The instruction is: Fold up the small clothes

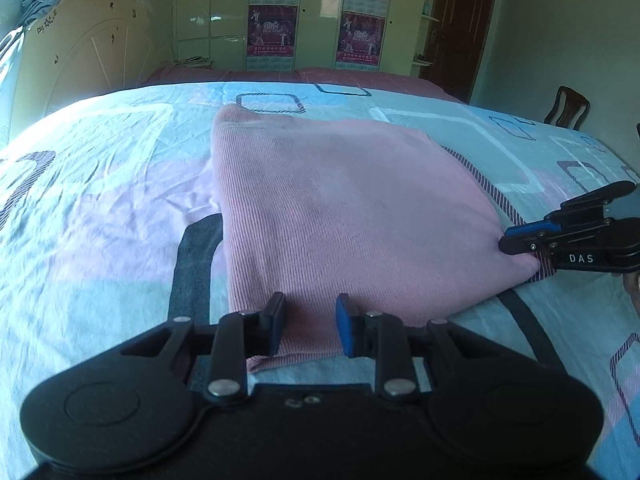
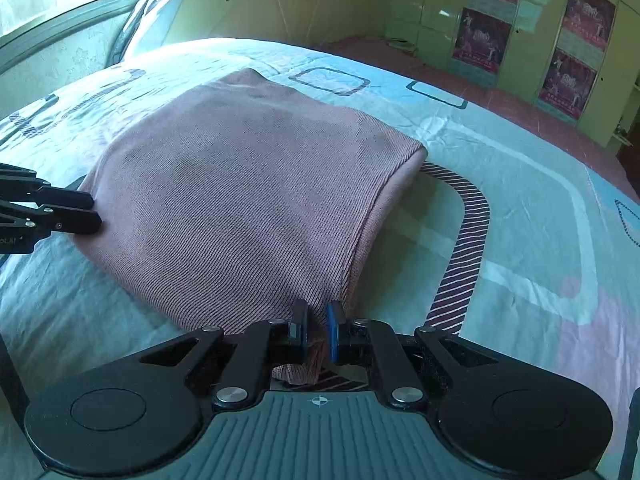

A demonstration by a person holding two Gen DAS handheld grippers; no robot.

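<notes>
The pink knit garment (image 1: 340,208) lies folded flat on the bed (image 1: 100,200), over a sheet printed with rounded rectangles. The left gripper (image 1: 310,320) sits at one near corner, its fingers (image 1: 348,330) set apart with cloth lying between them. The right gripper (image 2: 316,326) has its fingers (image 2: 332,332) pinched narrowly on the neighbouring corner. Green wardrobe doors (image 1: 212,20) carrying posters (image 1: 272,30) stand beyond the bed.

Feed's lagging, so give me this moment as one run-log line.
step: fold | item: pink knit garment flat on bedsheet | left tongs: open at near edge | right tongs: shut on corner
</notes>
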